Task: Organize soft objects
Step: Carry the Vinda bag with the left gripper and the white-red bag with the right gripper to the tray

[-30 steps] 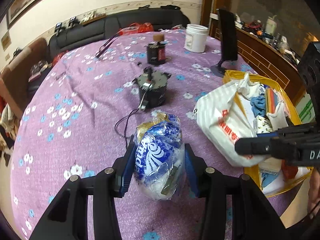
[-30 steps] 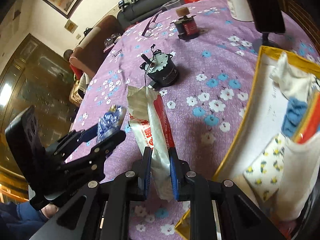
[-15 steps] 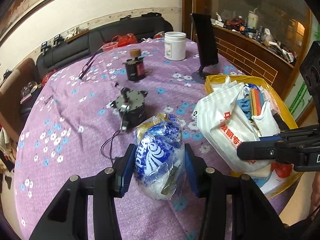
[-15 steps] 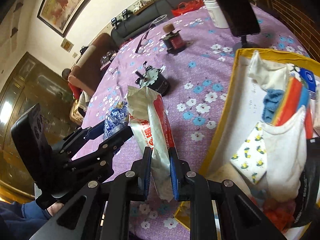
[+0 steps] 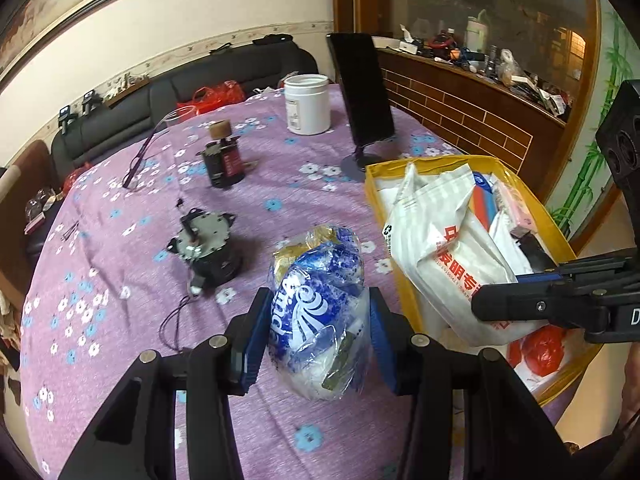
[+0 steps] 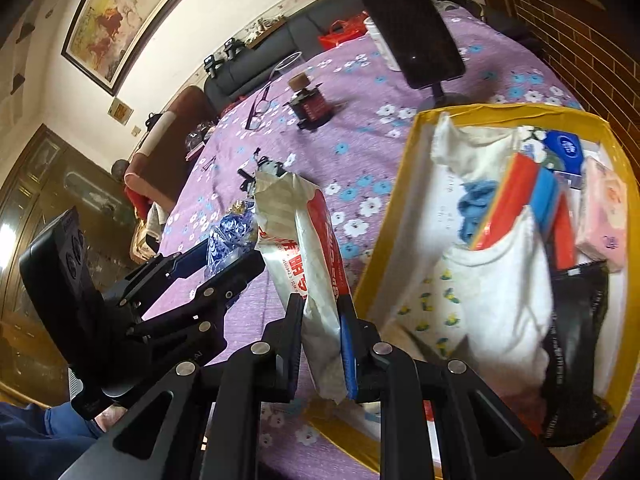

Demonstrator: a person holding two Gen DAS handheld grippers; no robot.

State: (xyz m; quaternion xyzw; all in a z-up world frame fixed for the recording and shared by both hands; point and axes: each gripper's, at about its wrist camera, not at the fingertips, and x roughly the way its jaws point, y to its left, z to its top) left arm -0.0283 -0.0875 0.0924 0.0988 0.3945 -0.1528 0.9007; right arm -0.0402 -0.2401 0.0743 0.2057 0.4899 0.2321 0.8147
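My left gripper [image 5: 318,316] is shut on a crumpled blue-and-white plastic bag [image 5: 320,312] and holds it above the purple flowered tablecloth [image 5: 120,280]. My right gripper [image 6: 322,320] is shut on a white plastic bag with red print [image 6: 310,252], held by the left edge of the yellow box [image 6: 404,172]. In the left wrist view that white bag [image 5: 448,256] hangs over the yellow box [image 5: 400,280]. The box holds white cloths [image 6: 504,296], a blue cloth, red and blue sponges and a pink tissue pack [image 6: 604,220].
On the table stand two small black motors [image 5: 208,248] [image 5: 224,160], a white jar [image 5: 307,104], a phone on a stand [image 5: 364,96] and glasses [image 5: 140,156]. A dark sofa [image 5: 180,92] lies behind the table. A brick counter [image 5: 480,120] runs at the right.
Both grippers have risen and shifted right toward the yellow box, each with its bag still held. The white bag now hangs over the box's left side.
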